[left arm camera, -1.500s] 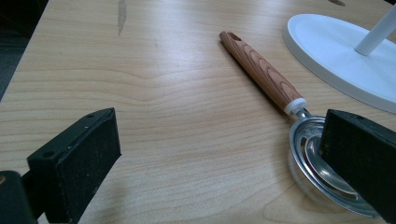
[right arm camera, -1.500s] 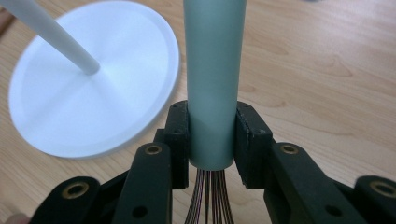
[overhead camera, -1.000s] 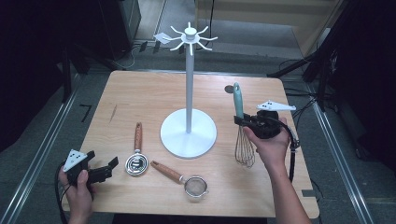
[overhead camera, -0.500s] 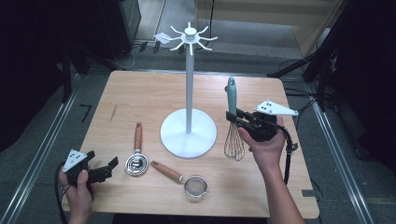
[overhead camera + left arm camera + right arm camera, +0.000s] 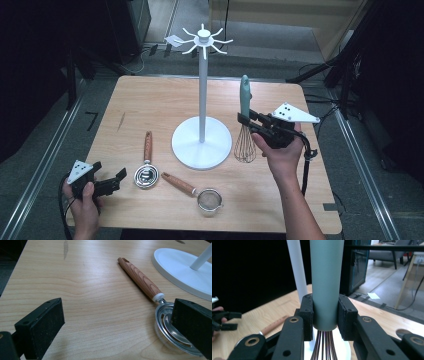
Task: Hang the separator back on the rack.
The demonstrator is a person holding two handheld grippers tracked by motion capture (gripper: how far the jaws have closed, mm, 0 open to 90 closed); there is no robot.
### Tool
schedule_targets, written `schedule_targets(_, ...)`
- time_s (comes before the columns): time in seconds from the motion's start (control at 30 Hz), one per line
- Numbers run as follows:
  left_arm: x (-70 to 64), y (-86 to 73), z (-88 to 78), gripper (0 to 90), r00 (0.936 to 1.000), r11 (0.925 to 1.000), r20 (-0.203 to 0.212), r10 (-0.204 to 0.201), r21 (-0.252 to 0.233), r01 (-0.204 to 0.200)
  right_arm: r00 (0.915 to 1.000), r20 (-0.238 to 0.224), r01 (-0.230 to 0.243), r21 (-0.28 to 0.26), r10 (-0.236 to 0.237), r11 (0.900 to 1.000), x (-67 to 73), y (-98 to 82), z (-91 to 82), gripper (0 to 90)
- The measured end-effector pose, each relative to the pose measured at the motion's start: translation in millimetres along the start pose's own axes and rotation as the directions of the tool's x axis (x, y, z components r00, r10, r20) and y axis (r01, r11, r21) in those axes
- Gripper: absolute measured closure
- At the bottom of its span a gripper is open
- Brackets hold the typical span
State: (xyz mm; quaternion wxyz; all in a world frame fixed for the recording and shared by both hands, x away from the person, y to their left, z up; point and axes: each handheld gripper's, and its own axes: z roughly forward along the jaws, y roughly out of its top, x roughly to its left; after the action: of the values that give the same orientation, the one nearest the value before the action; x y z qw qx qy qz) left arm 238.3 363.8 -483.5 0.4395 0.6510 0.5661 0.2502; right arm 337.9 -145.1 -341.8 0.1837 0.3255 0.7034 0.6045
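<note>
Your right gripper (image 5: 246,121) is clamped on the teal handle of a whisk (image 5: 244,131), holding it upright with its wires hanging down, just right of the white rack's (image 5: 202,90) round base and beside its pole. Your left gripper (image 5: 118,180) rests at the near left of the wooden table (image 5: 150,100), jaws apart and holding nothing, pointing toward a wooden-handled coil whisk (image 5: 146,165) lying flat just ahead.
</note>
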Motion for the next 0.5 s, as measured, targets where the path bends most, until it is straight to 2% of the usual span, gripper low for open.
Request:
schedule_targets(0.13,-0.1,0.0,0.0,0.0,1.0,1.0,0.001,0.0,0.0,0.0,0.9998,-0.006,0.019,-0.027,-0.019,0.999,3.1,5.7,1.0,70.9)
schedule_targets(0.27,-0.1,0.0,0.0,0.0,1.0,1.0,0.001,-0.001,-0.001,0.001,0.9996,-0.024,0.01,-0.052,-0.011,0.999,6.2,11.8,0.6,70.9)
schedule_targets(0.5,0.1,0.1,0.0,0.0,1.0,1.0,0.0,-0.001,0.001,0.001,0.9988,-0.037,0.029,-0.079,-0.032,0.996,12.3,23.0,1.8,70.9)
